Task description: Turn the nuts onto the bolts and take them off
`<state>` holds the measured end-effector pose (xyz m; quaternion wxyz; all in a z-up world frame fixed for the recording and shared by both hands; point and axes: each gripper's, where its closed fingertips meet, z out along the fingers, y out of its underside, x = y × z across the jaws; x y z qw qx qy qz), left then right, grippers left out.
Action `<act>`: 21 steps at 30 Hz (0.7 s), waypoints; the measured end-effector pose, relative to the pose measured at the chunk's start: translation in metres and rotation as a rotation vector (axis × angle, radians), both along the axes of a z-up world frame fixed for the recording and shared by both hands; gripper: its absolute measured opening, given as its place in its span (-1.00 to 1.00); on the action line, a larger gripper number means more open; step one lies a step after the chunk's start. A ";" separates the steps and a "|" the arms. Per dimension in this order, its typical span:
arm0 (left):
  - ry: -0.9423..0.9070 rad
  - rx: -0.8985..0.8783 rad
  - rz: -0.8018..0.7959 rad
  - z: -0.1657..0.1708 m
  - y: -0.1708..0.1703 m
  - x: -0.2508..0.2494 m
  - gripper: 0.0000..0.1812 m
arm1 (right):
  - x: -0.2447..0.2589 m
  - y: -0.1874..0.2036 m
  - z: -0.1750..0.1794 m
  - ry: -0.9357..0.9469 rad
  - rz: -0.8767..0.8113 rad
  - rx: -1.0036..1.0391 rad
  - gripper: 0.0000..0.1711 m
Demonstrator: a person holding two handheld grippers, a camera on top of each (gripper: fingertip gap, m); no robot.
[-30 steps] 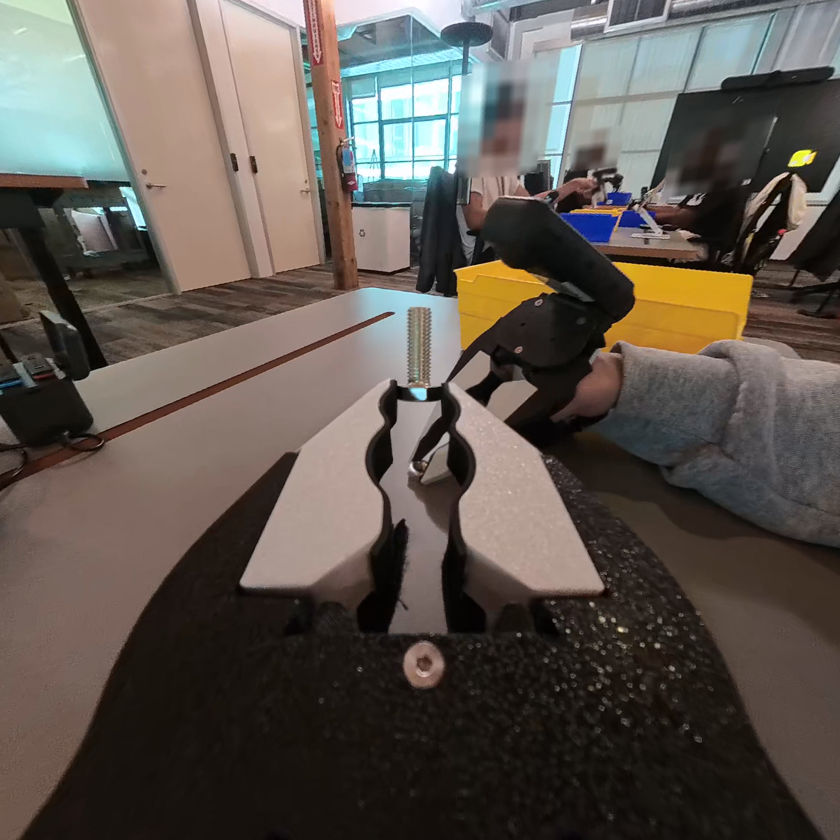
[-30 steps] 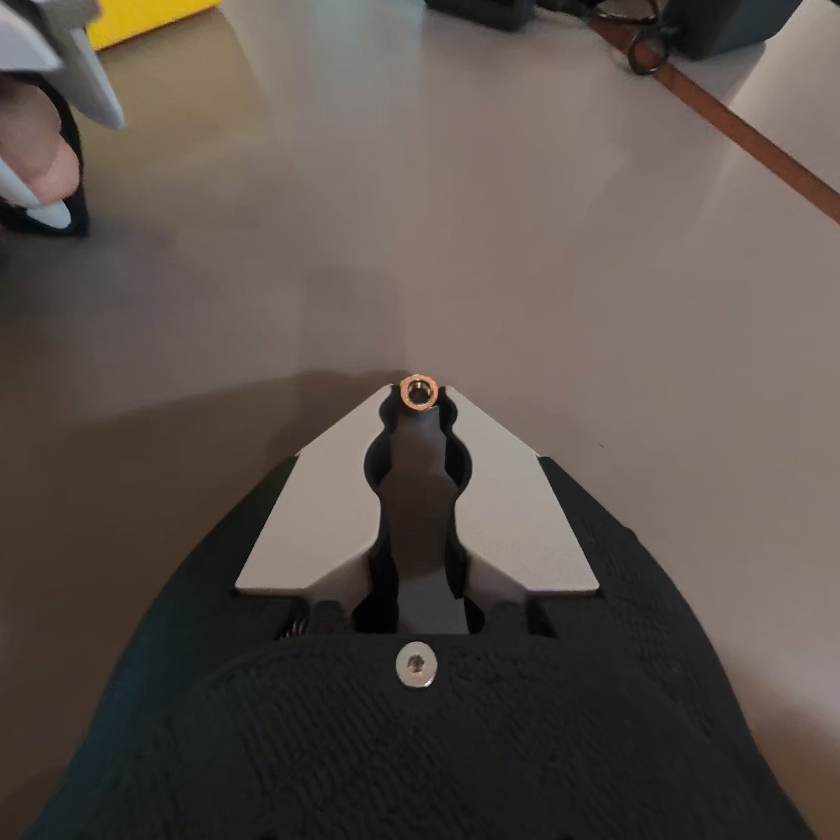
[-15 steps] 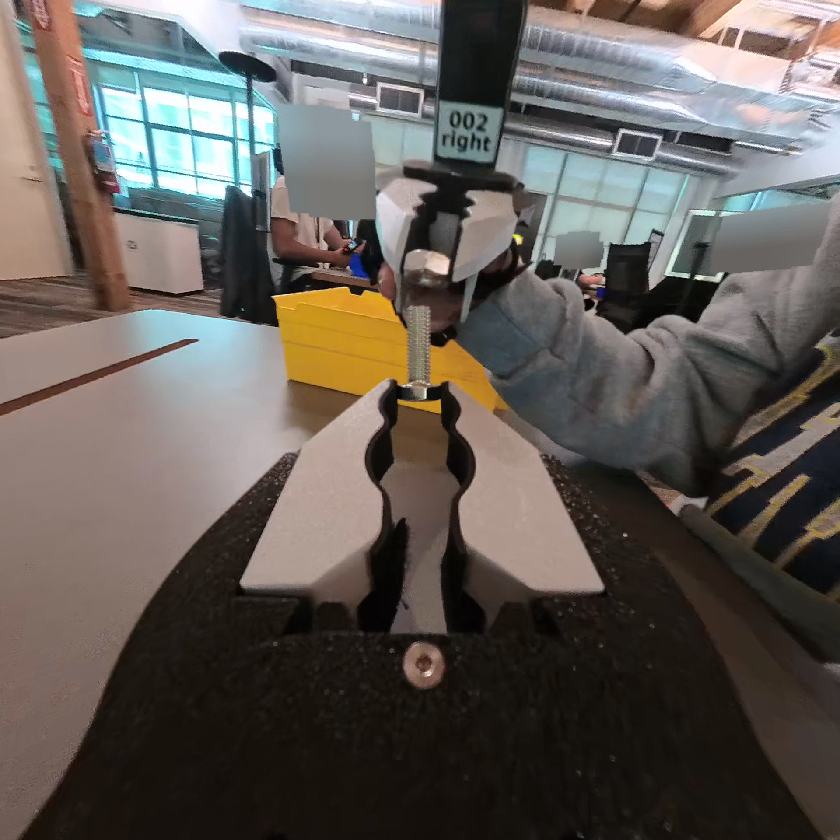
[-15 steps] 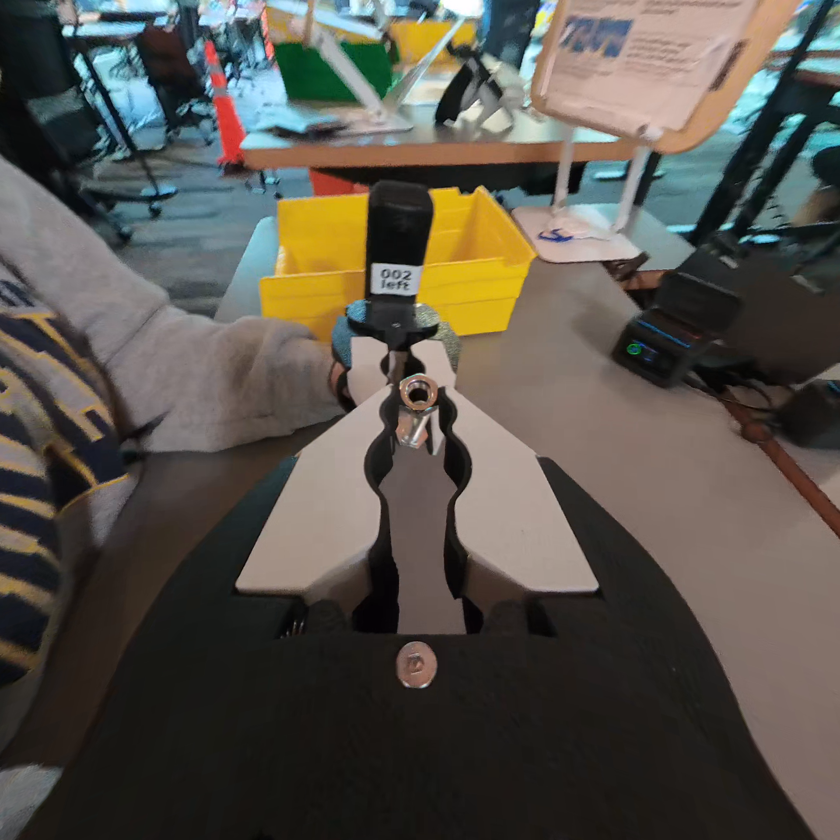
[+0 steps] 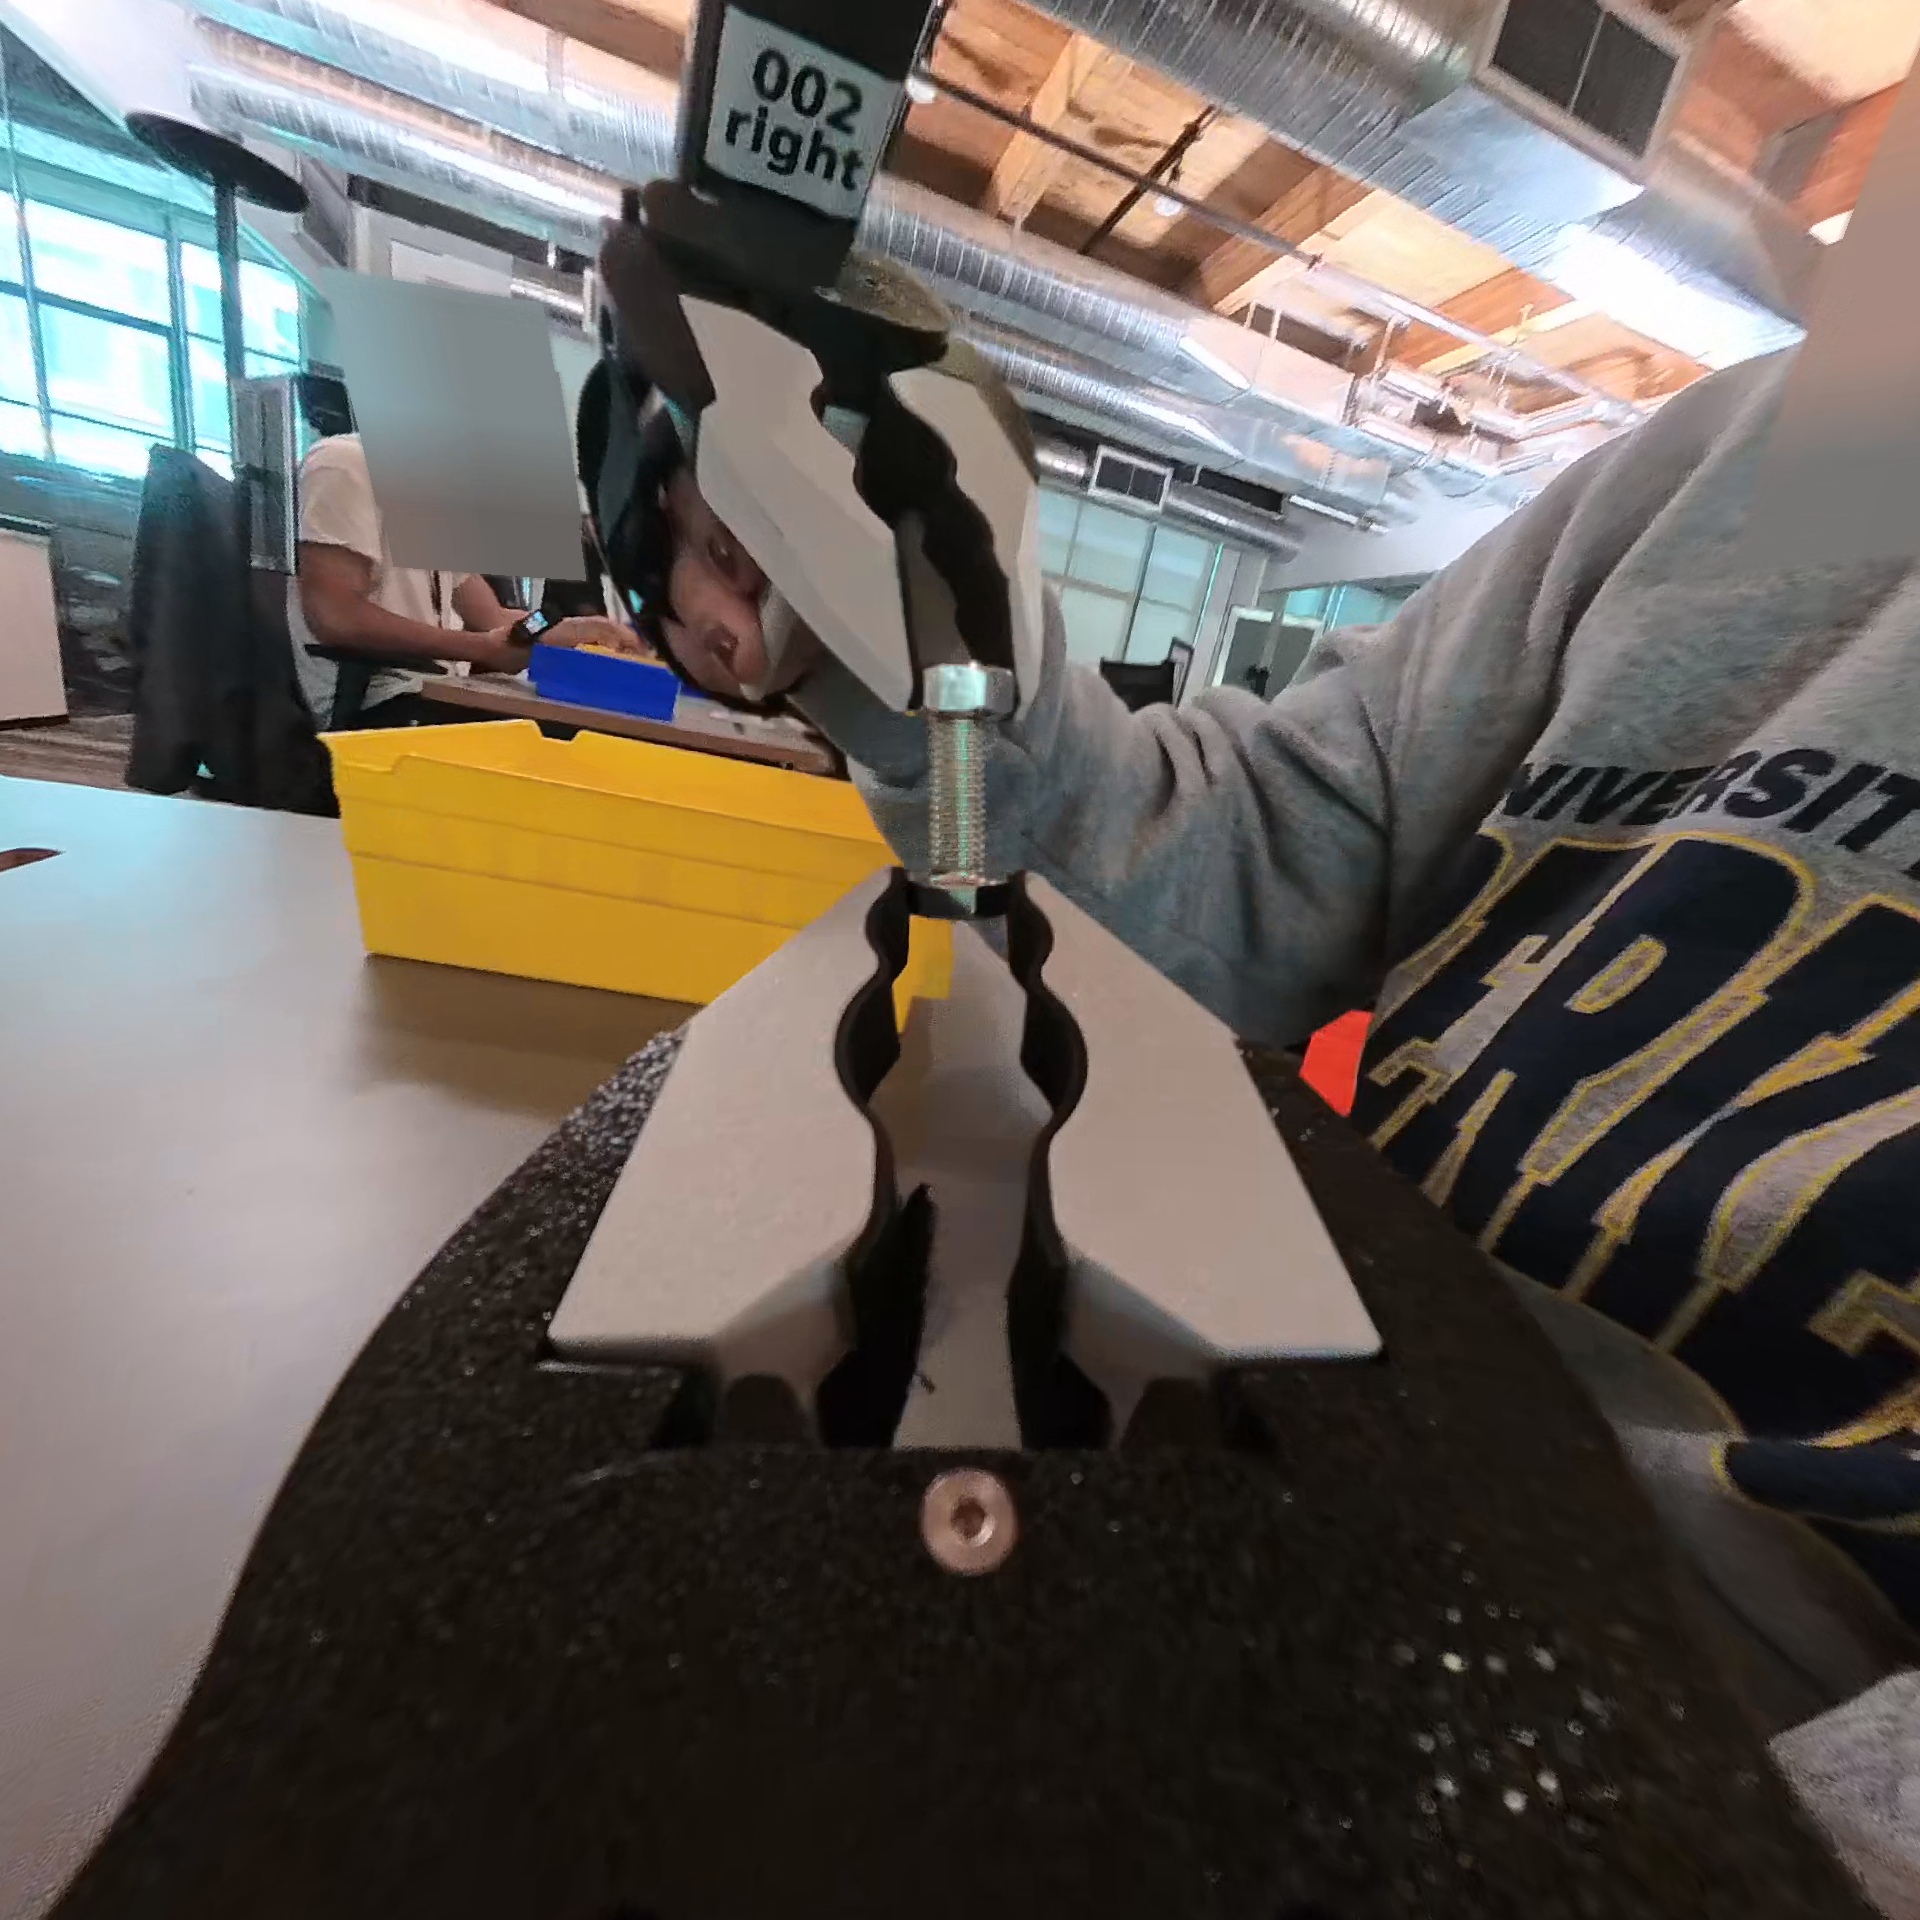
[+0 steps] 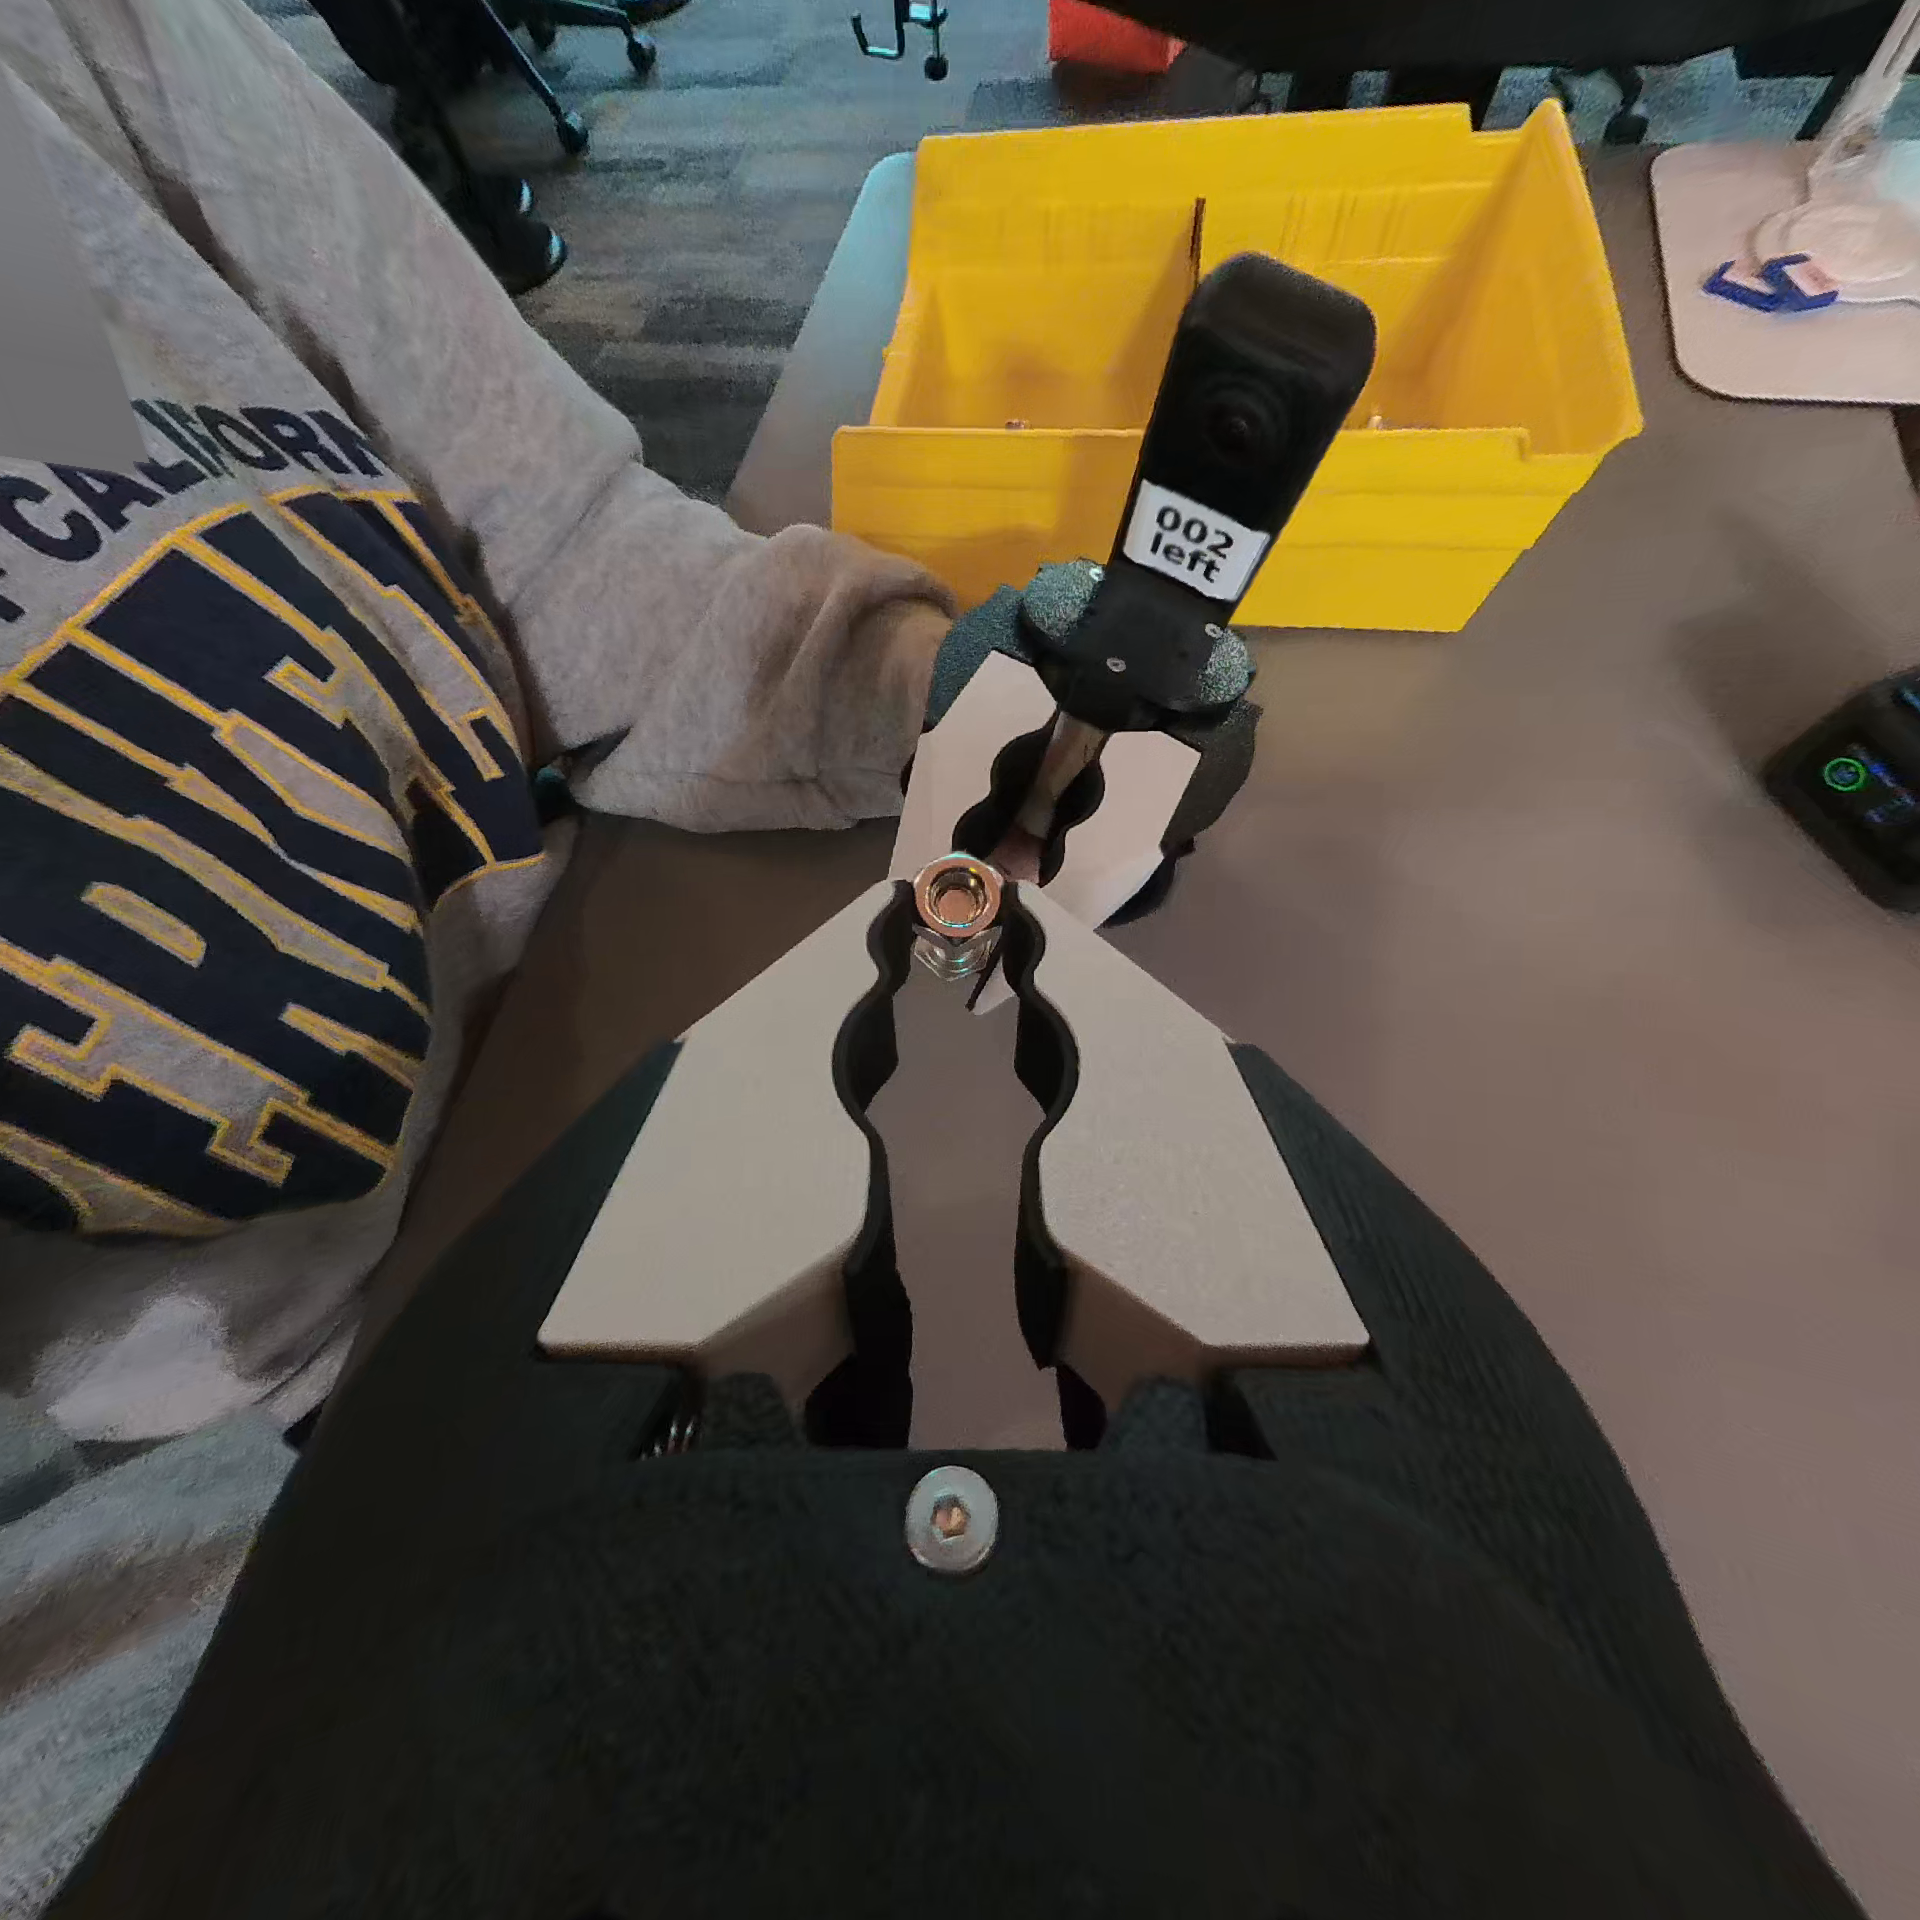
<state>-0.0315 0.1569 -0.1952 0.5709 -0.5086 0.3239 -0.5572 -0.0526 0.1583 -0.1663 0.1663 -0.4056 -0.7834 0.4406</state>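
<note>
In the left wrist view my left gripper is shut on the head of a silver bolt and holds it upright above the table. A silver nut sits at the top end of the bolt's thread. My right gripper comes down from above and is shut on that nut. In the right wrist view my right gripper pinches the nut, seen end-on, with the bolt just under it and the left gripper's fingers beyond.
A yellow bin stands on the grey table behind the grippers; it also shows in the right wrist view, divided into compartments. A black device sits at the right. The person's grey sleeve lies on the left. Less than 4 cm separates the two grippers' tips.
The right gripper has lifted the nut off the table, swung over the bolt and brought the nut onto its top end. The left gripper has turned towards the person, still holding the bolt.
</note>
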 end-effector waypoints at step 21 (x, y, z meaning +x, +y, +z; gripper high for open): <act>0.113 0.016 0.484 -0.010 0.049 -0.026 -0.82 | -0.031 0.046 -0.008 0.131 -0.762 0.055 -0.82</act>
